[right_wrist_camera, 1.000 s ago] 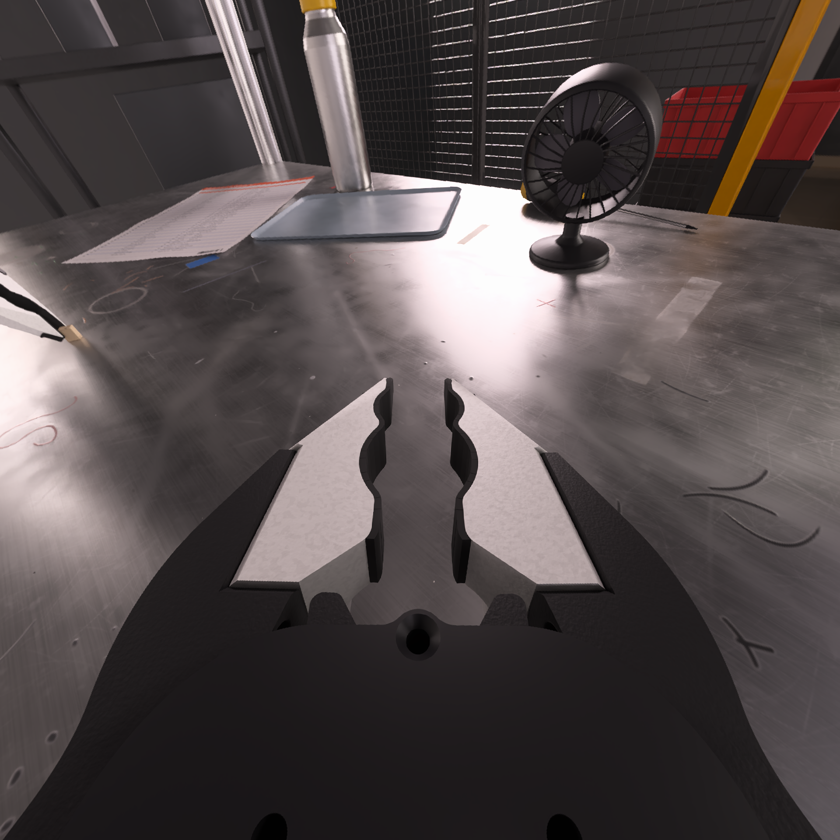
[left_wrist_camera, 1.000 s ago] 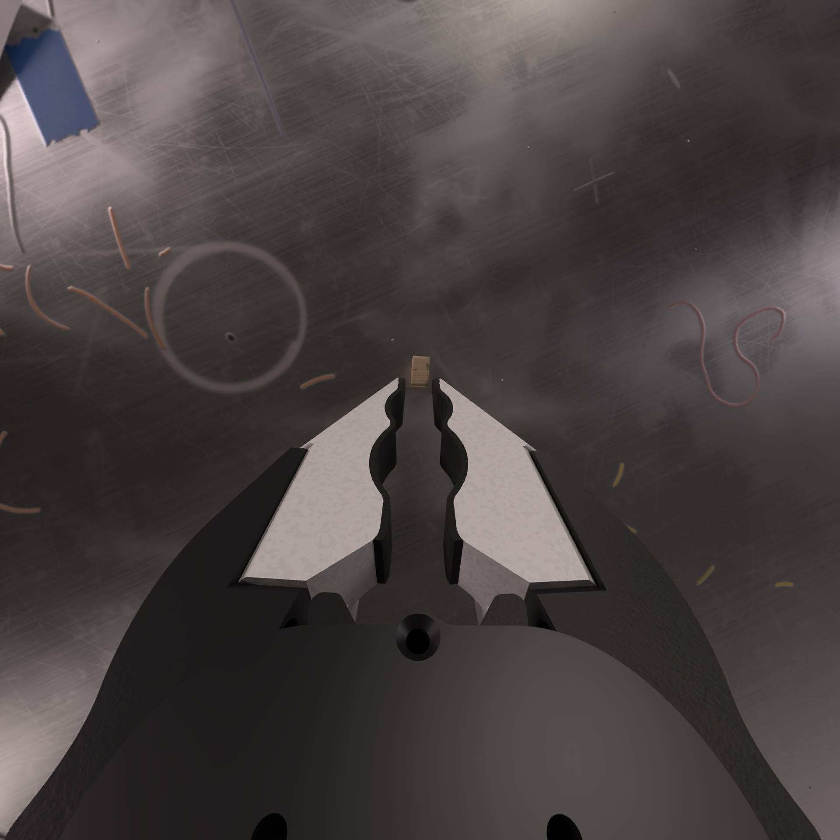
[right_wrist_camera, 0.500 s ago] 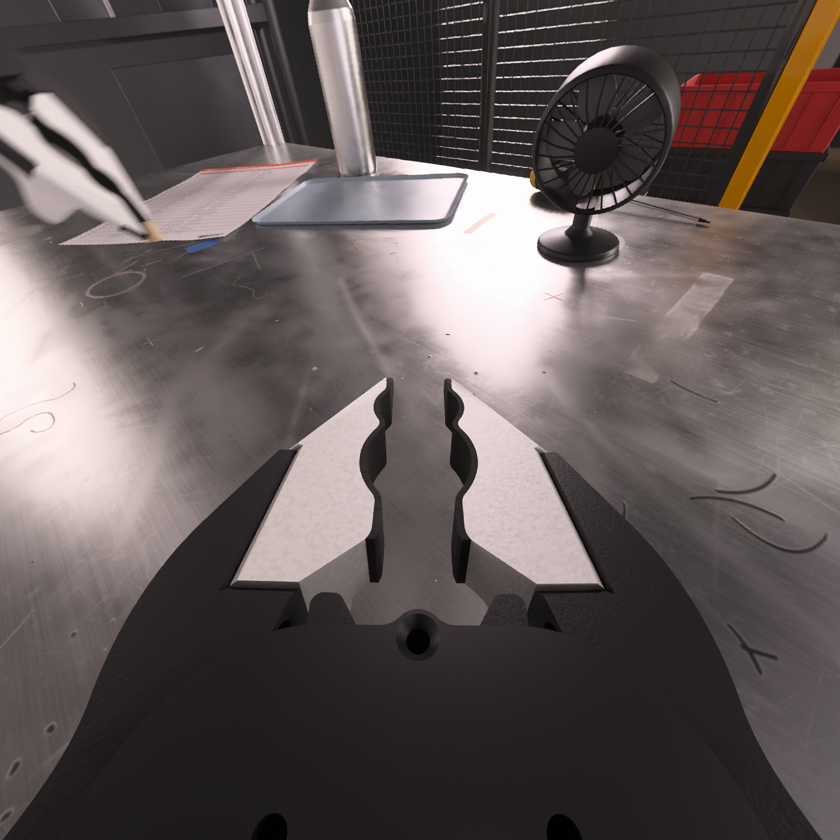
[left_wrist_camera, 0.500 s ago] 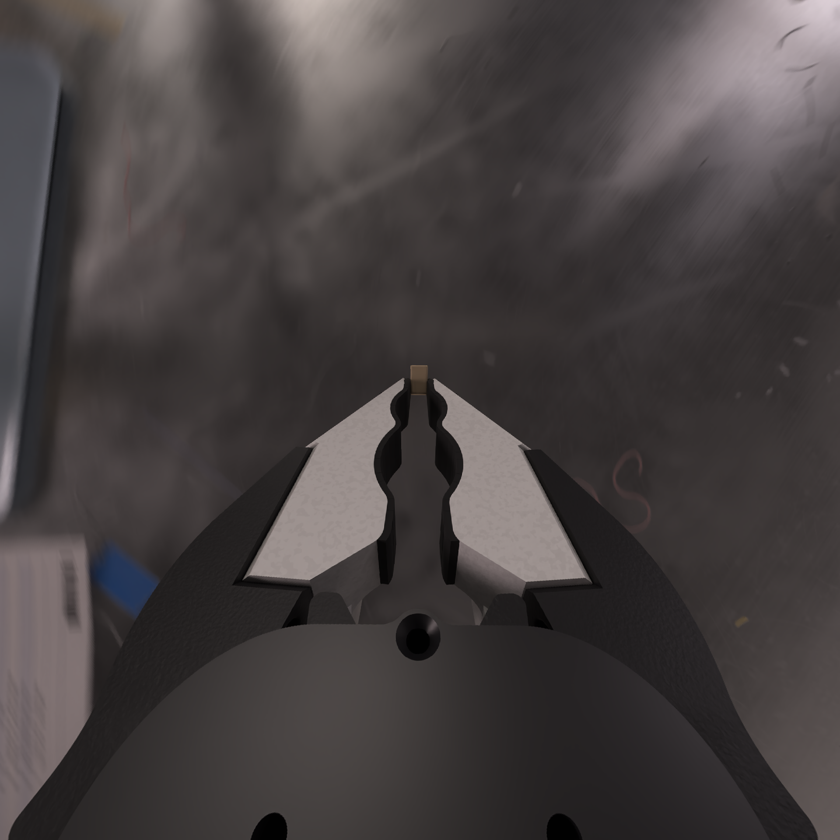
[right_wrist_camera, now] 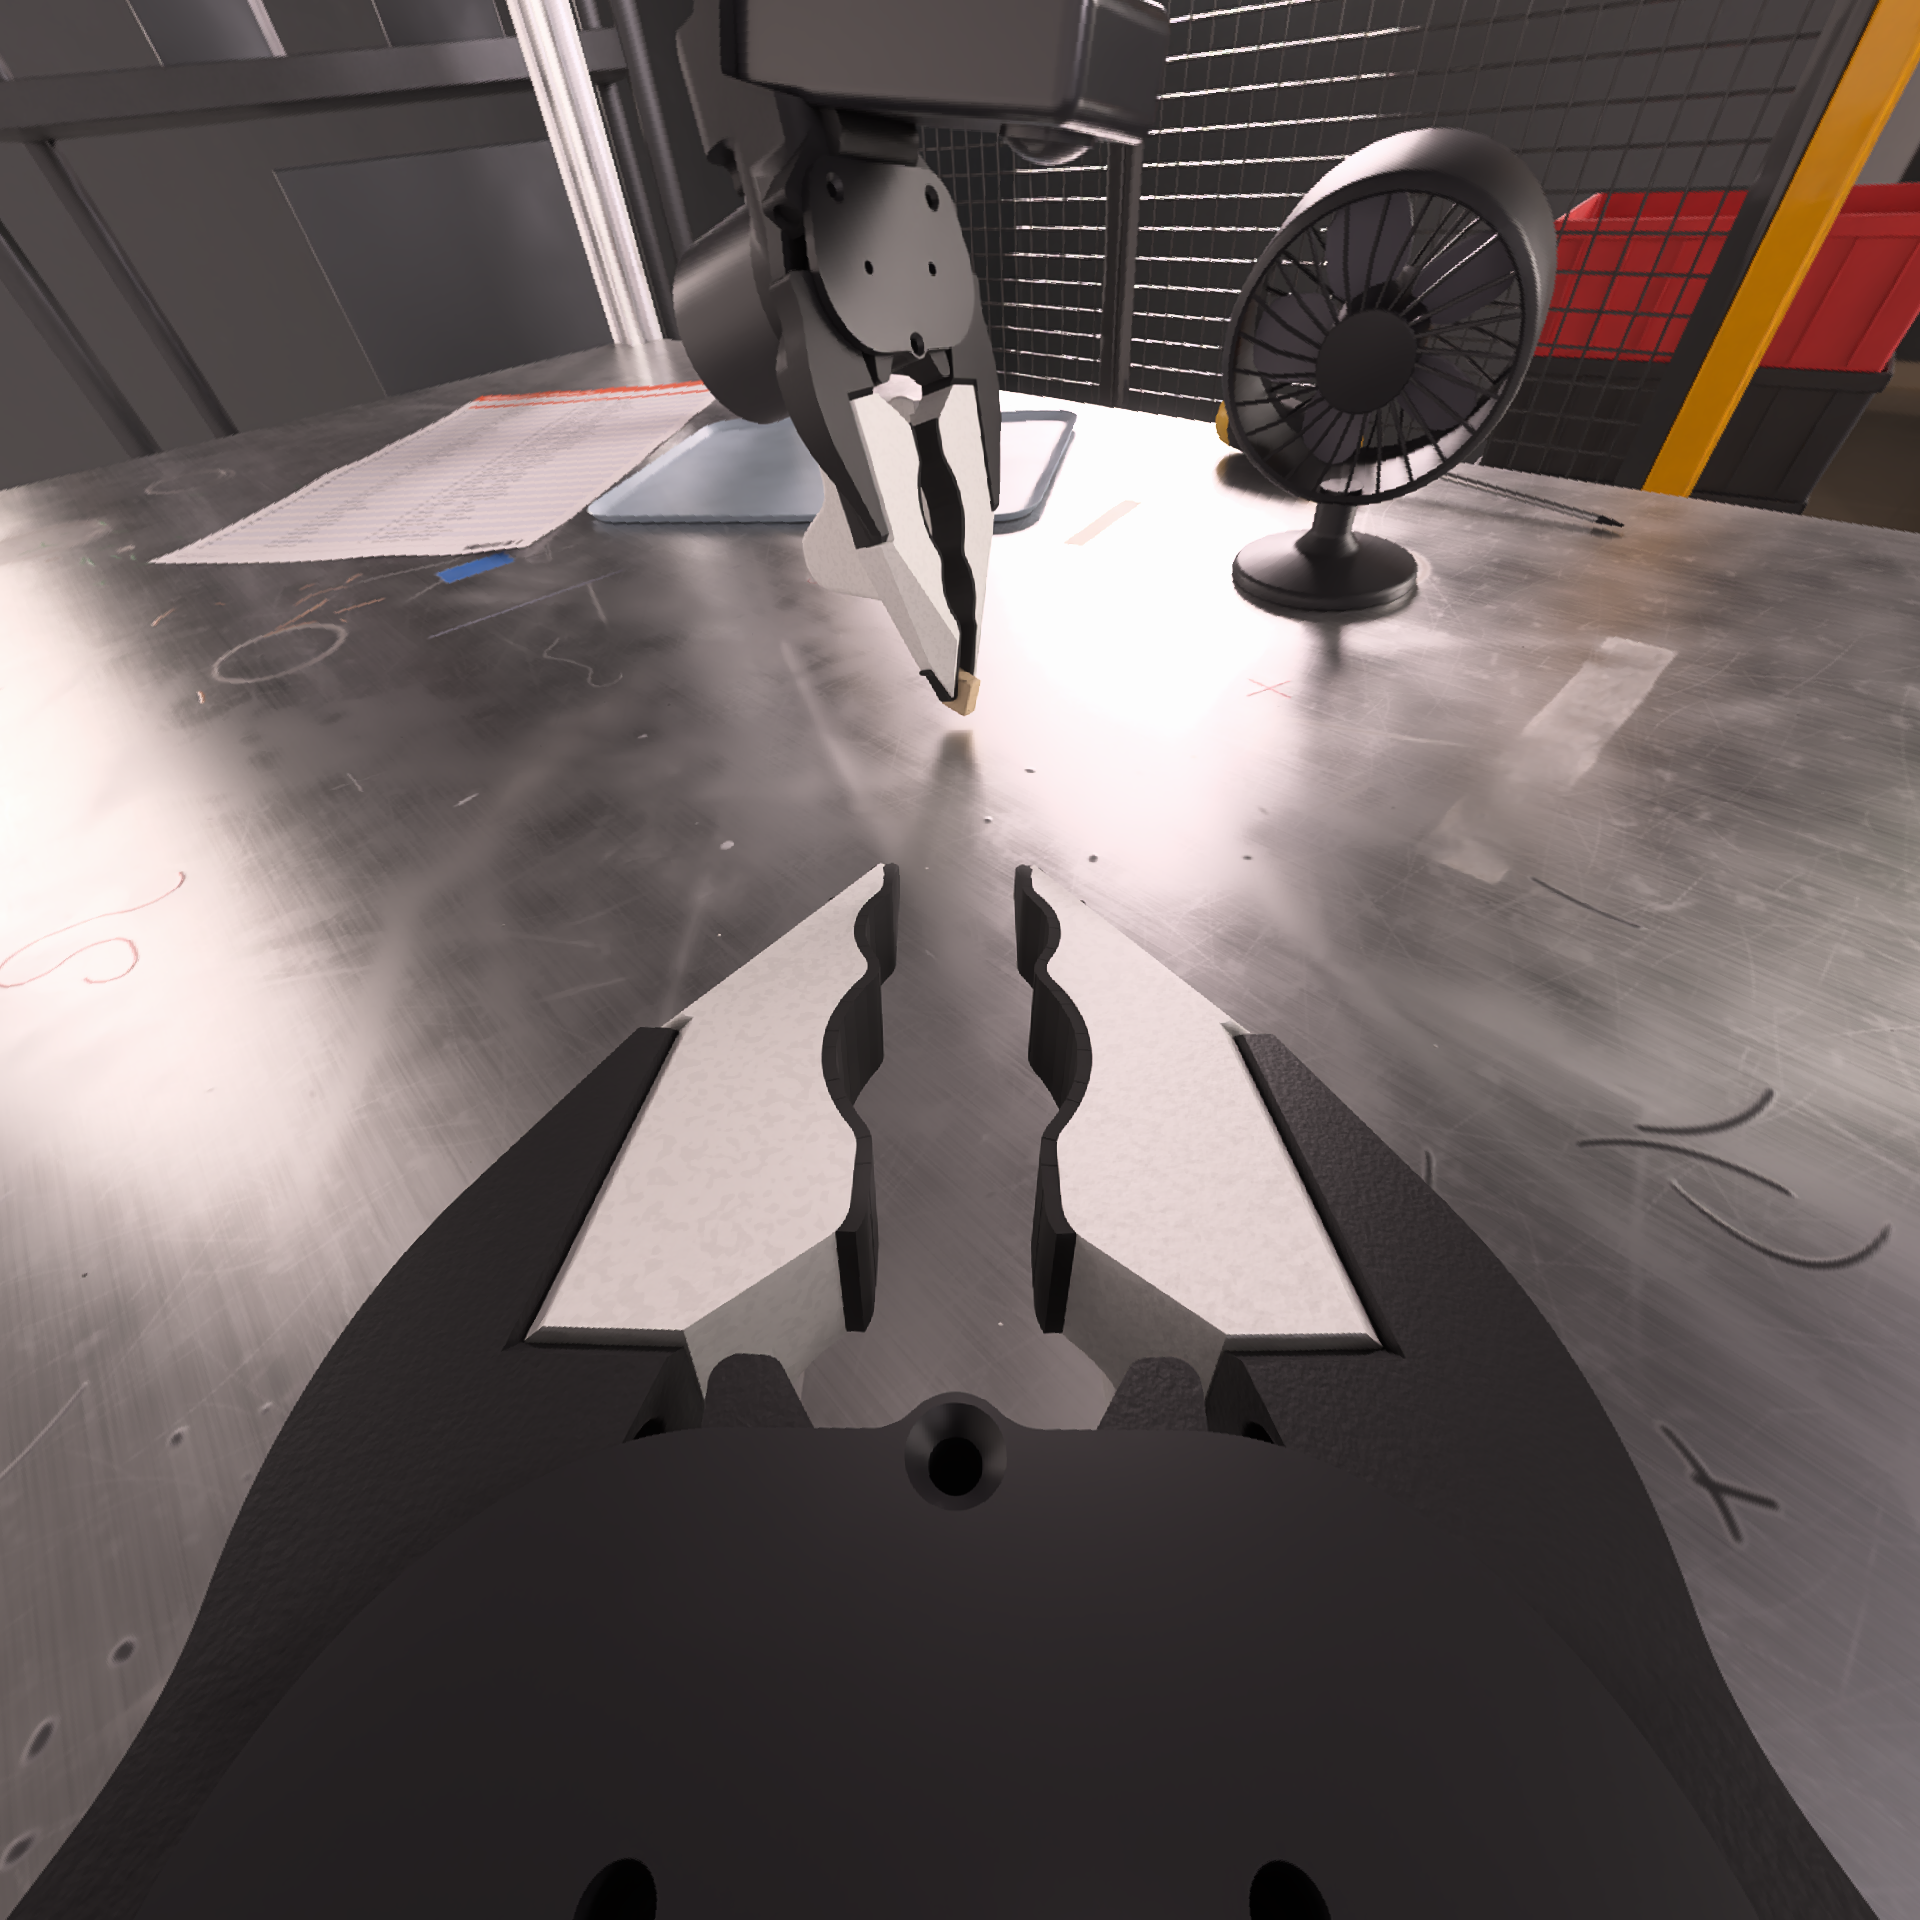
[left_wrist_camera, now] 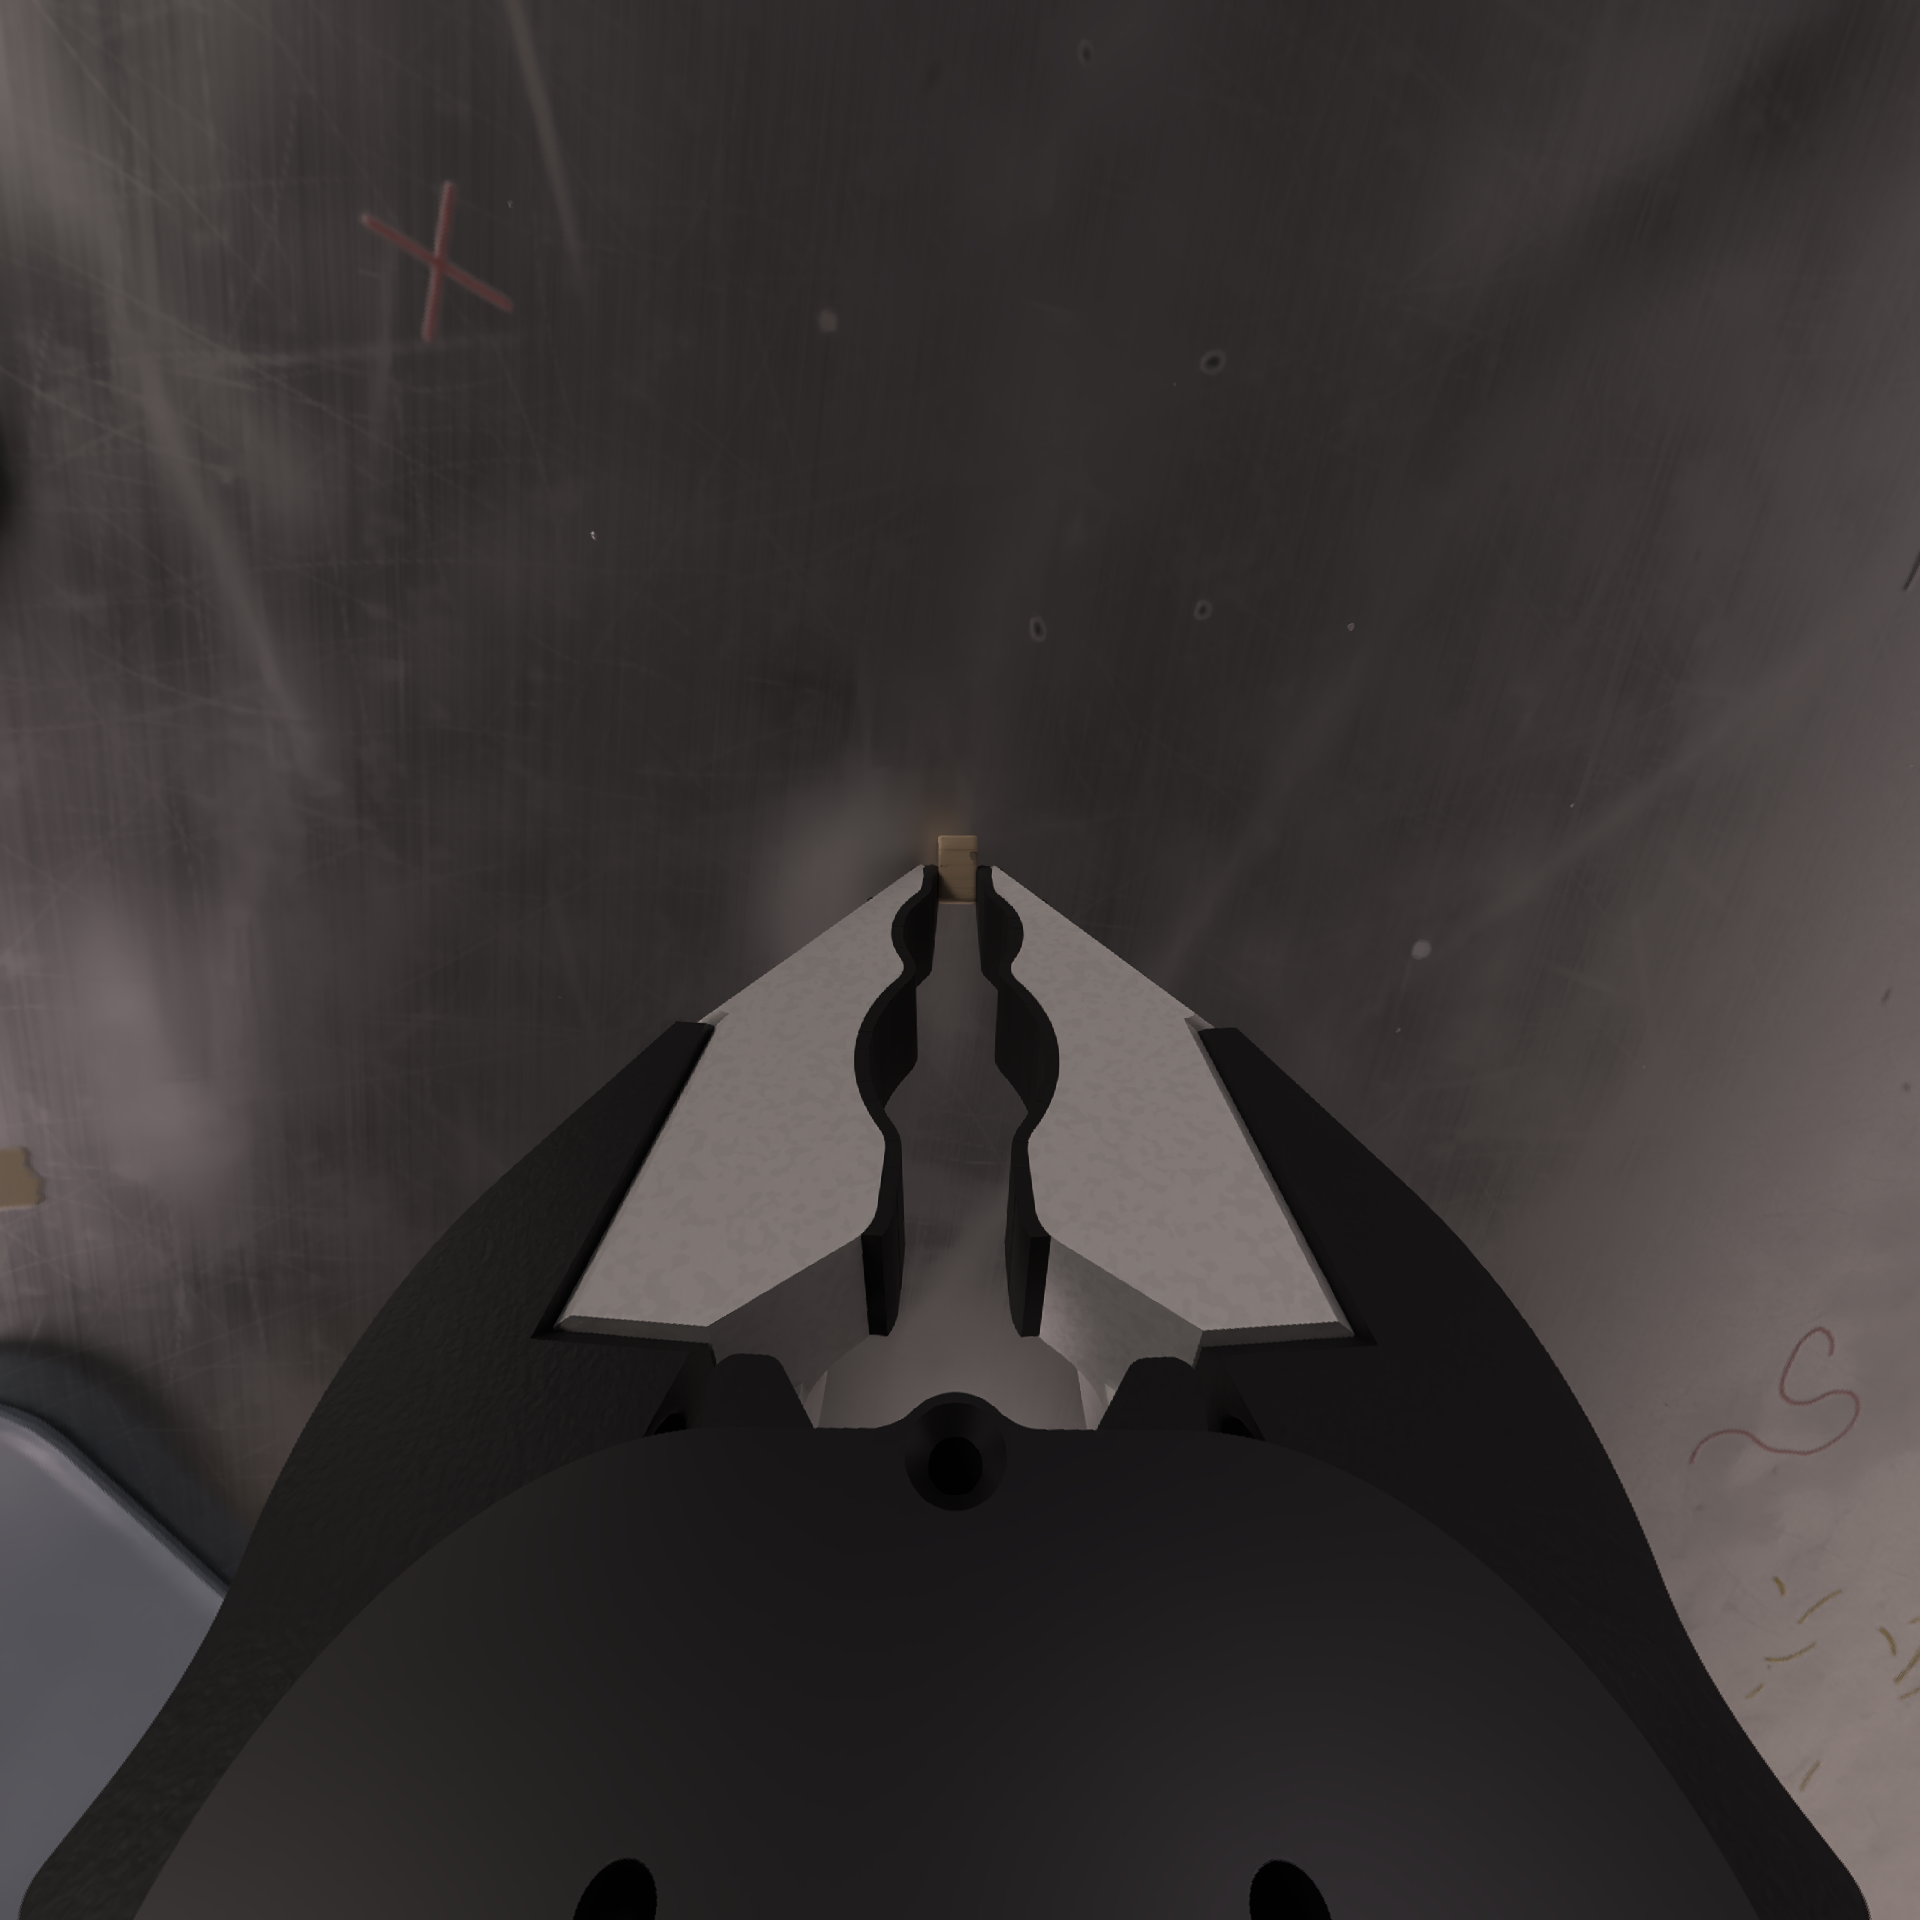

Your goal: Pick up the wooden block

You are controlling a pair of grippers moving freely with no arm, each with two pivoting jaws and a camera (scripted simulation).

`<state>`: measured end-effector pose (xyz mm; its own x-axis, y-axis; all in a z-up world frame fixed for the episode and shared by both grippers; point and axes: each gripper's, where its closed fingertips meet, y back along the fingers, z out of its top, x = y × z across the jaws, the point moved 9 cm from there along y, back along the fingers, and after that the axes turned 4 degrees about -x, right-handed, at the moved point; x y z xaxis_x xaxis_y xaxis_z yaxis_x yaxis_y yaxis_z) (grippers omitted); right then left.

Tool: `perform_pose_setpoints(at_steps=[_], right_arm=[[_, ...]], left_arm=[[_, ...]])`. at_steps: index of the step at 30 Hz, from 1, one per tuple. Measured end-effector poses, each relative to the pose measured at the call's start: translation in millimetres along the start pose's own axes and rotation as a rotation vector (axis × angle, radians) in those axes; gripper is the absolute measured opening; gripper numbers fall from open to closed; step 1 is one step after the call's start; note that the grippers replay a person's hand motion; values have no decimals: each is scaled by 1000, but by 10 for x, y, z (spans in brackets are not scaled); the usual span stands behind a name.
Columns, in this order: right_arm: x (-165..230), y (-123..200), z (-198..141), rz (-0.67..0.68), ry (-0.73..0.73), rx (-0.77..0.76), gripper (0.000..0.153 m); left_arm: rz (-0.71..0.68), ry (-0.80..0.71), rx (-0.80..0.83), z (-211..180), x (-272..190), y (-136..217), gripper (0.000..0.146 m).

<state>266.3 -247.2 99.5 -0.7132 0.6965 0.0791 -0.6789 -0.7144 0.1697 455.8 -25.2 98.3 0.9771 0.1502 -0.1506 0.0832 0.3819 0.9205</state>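
A small tan wooden block (left_wrist_camera: 957, 880) is pinched between the tips of my left gripper (left_wrist_camera: 957, 888), held above the scratched metal table (left_wrist_camera: 1247, 468). In the right wrist view the left gripper (right_wrist_camera: 951, 681) hangs tilted over the table's middle with the block (right_wrist_camera: 967, 693) at its tips, clear of the surface. My right gripper (right_wrist_camera: 956, 883) is open and empty, low over the table, pointing toward the block from some way off.
A black desk fan (right_wrist_camera: 1361, 384) stands at the back right. A blue-grey tray (right_wrist_camera: 831, 488) and a printed sheet (right_wrist_camera: 447, 478) lie at the back left. Red bins (right_wrist_camera: 1662, 270) and a yellow post (right_wrist_camera: 1787, 249) stand behind a wire mesh. The tray's corner shows in the left wrist view (left_wrist_camera: 73, 1496).
My left gripper has carried the block from the table's left to its middle, in front of the right gripper, and lifted it. My right gripper has barely moved.
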Motion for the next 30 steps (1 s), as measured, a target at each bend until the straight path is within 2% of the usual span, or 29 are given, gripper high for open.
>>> perform_pose_setpoints(at_steps=[4, 11, 30], right_arm=[[15, -4, -2, 7, 13, 6, 22], [29, -13, -6, 10, 23, 18, 22], [52, -29, -14, 9, 44, 35, 22]], left_arm=[[-25, 45, 15, -24, 3, -19, 7], [-50, -43, 21, -98, -2, 8, 7], [-59, -27, 40, -33, -11, -13, 7]])
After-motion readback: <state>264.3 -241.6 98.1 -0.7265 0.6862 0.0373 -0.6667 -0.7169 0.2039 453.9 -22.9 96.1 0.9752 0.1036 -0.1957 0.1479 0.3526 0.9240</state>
